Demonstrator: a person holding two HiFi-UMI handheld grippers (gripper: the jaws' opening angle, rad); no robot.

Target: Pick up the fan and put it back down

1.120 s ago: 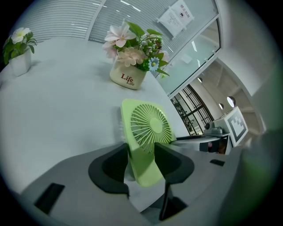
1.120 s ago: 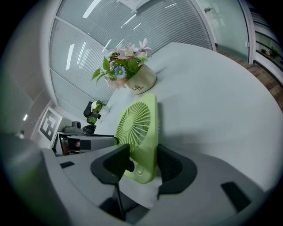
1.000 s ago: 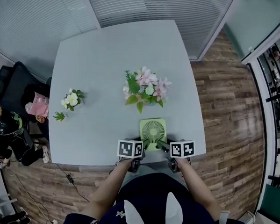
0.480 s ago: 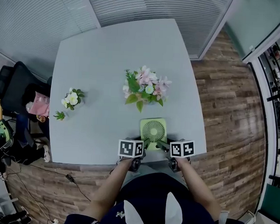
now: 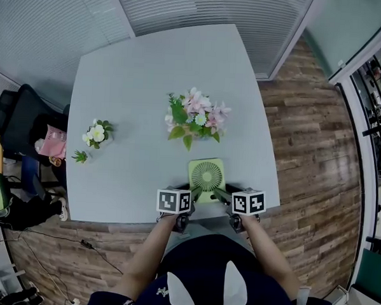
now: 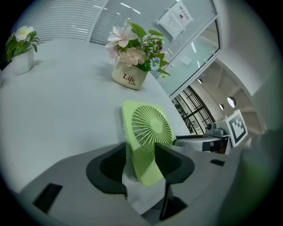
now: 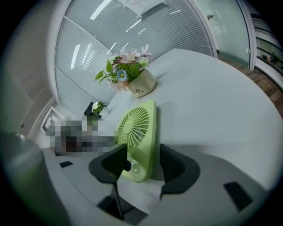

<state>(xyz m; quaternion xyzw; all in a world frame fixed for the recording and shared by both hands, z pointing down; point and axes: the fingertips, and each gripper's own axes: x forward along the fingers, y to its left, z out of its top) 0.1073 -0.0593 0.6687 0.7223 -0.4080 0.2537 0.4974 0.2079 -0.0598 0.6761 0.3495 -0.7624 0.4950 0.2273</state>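
"Where's the fan point(image 5: 207, 176)?"

"Upright at the near edge of the desk point(image 5: 143, 76), just nearer than the flower pot point(image 5: 193, 119)."

"And the grippers?"

"The left gripper point(image 5: 194, 193) has its fingers closed on the fan's lower left side. The right gripper point(image 5: 221, 195) has the fan's right side between its fingers, which have just been opening. They seem barely clear of it, though that gap is hard to judge."

The fan point(image 5: 207, 177) looked like matt plastic, the counter point(image 5: 137, 82) smooth and matt, the floor point(image 5: 306, 142) glossy wood planks, the flower pot point(image 6: 129, 78) smooth-glazed
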